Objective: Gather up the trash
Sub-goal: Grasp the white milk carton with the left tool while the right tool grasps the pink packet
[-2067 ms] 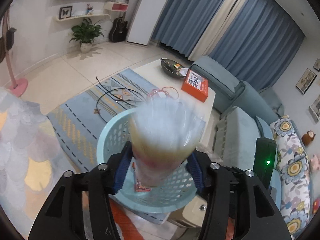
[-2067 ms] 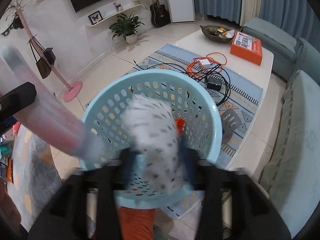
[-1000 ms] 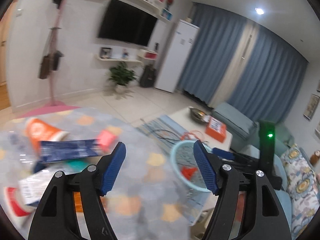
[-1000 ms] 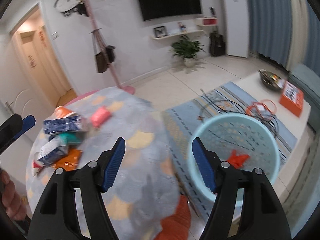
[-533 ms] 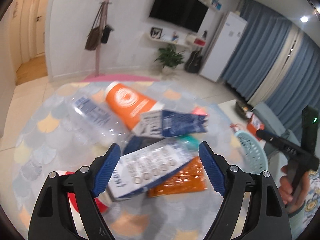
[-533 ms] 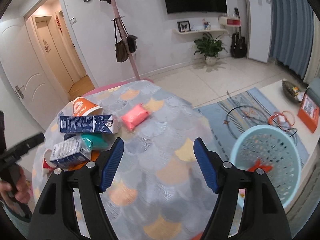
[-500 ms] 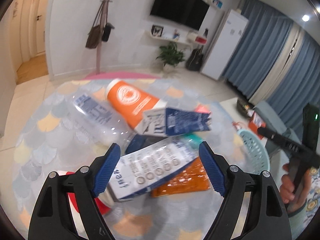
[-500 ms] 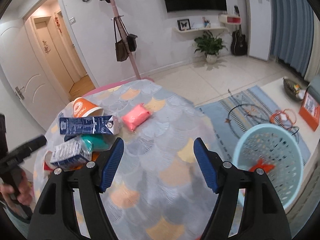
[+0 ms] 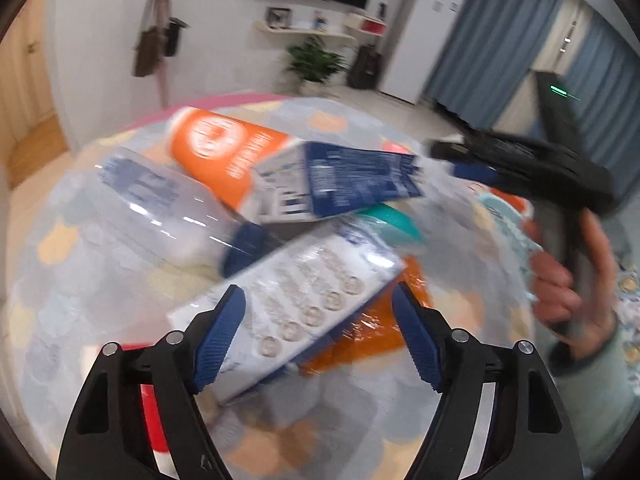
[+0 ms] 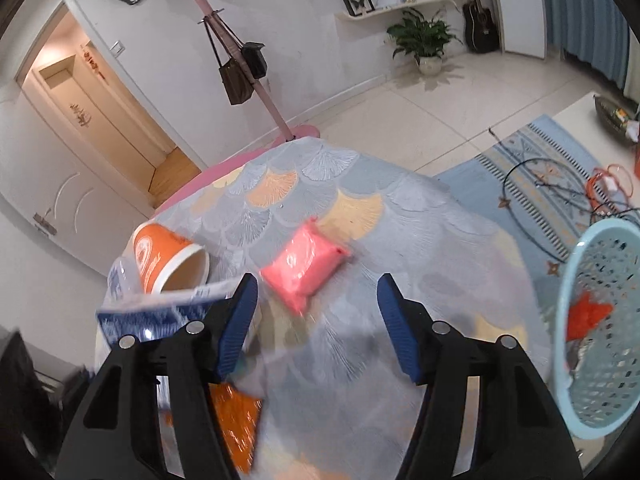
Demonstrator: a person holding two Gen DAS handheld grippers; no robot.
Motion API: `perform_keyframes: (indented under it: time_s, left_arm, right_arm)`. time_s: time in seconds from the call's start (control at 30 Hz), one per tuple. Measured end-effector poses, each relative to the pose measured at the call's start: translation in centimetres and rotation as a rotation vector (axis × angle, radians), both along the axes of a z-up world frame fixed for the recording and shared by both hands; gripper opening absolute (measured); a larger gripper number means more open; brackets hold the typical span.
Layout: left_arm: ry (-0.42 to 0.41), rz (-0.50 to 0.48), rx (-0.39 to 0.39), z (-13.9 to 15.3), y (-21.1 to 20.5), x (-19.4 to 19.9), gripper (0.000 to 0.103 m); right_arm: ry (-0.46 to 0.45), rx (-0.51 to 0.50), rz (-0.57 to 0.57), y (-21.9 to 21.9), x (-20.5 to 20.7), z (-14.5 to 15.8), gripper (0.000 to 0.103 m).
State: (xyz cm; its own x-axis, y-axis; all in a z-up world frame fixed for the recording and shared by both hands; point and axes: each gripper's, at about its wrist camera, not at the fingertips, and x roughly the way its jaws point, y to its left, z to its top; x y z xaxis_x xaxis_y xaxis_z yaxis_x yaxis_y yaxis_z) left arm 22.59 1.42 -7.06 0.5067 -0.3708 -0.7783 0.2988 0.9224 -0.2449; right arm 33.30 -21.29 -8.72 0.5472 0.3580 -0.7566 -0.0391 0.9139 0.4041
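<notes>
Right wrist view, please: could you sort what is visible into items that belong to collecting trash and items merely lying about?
Belongs to the job:
- pink plastic pouch
- orange paper cup on its side
- blue-and-white carton
- crinkled orange wrapper
- light blue perforated basket
- open right gripper

Just lying about:
- brown handbag
- potted green plant
- black guitar
- orange cable

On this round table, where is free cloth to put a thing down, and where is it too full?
Bare cloth lies beyond the pink packet toward the far edge, and between that packet and the blue basket. It is crowded at the orange cup, blue carton, clear bottle and white carton.
</notes>
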Motion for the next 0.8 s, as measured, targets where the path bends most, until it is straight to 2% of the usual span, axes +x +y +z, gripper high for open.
perform_keyframes:
  time_s: [0.1, 0.17, 0.33, 0.43, 0.5, 0.63, 0.8]
  left_arm:
    - [0.005, -0.054, 0.015, 0.1, -1.1, -1.0, 0.073]
    - [-0.013, -0.061, 0.057, 0.2, -1.7, -1.3, 0.073]
    - [-0.071, 0.021, 0.108, 1.1, 0.1, -0.2, 0.078]
    - [-0.030, 0.059, 0.139, 0.3, 1.6, 1.6, 0.079]
    - [0.008, 0.059, 0.124, 0.0, 1.9, 2.5, 0.079]
    - [0.077, 0.000, 0.025, -0.8, 1.9, 3.3, 0.079]
    - [0.118, -0.095, -0.018, -0.7, 0.3, 1.7, 0.079]
  right_arm:
    - [0.021, 0.004, -0.015, 0.6, 1.2, -0.9, 0.058]
    - [0.047, 0.016, -0.024, 1.1, 2.0, -1.6, 0.059]
    - [0.064, 0.027, -0.059, 1.6, 3.0, -2.4, 0.059]
    - [0.070, 0.029, -0.071, 1.8, 3.5, -2.3, 0.062]
    - [0.073, 0.000, -0.075, 2.2, 3.9, -2.2, 0.062]
    - [0.067, -0.068, -0.067, 3.2, 4.1, -2.0, 0.062]
    - [0.044, -0.125, -0.044, 3.8, 3.7, -2.1, 0.057]
